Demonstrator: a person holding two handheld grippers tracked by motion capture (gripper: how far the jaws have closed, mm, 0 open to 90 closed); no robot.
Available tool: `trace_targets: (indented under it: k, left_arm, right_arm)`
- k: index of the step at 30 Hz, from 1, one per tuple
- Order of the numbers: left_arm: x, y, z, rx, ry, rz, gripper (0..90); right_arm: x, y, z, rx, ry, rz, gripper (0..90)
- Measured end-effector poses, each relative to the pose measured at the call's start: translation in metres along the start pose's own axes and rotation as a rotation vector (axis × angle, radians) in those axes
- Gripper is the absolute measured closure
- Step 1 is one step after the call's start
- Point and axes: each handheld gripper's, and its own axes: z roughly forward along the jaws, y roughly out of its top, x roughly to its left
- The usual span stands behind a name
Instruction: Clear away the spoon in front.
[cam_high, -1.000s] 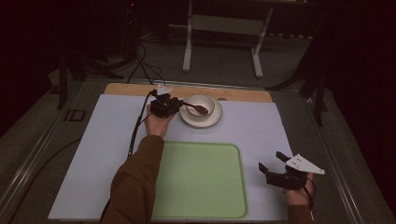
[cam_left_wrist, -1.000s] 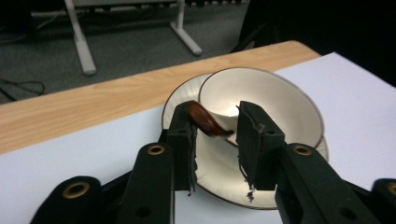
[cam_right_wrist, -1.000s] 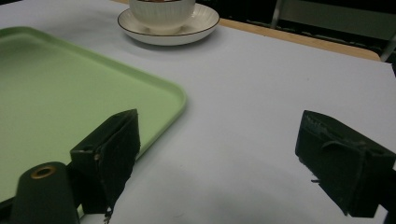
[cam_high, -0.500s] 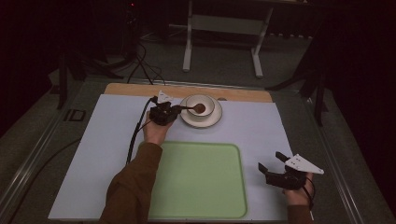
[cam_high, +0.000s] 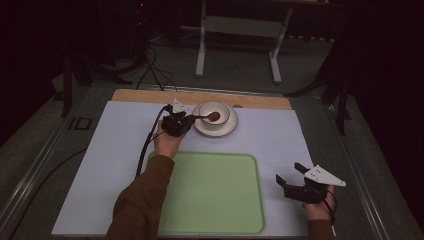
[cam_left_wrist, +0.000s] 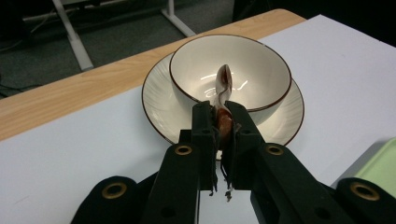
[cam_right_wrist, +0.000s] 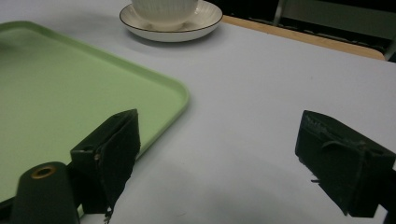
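Note:
A white bowl (cam_high: 222, 111) with a dark rim stands on a matching saucer (cam_high: 227, 129) at the far middle of the white mat. A spoon (cam_left_wrist: 224, 81) with a reddish-brown handle rests with its head inside the bowl (cam_left_wrist: 261, 65). My left gripper (cam_high: 189, 119) is just left of the bowl; its jaws have just been closing and now pinch the spoon's handle (cam_left_wrist: 219, 109). My right gripper (cam_high: 290, 172) hovers low over the mat near the front right, open, with nothing between its jaws (cam_right_wrist: 219, 130).
A light green tray (cam_high: 210, 192) lies on the mat in front of the saucer, between the two hands; its corner (cam_right_wrist: 177, 93) is close to the right gripper's left jaw. A wooden strip (cam_high: 150, 95) borders the table's far edge. A metal stand (cam_high: 202, 45) is on the floor beyond.
The left gripper's jaws have closed on the spoon's handle, and the spoon has shifted slightly in the bowl. The right gripper has stayed where it was.

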Motion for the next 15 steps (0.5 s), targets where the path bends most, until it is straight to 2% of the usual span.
trace_targets:
  k: [15]
  left_arm:
    - [0.000,0.008,-0.023,-0.061,0.015,0.001,84.0]
  right_arm:
    - [0.000,0.000,0.000,0.000,0.000,0.001,13.8]
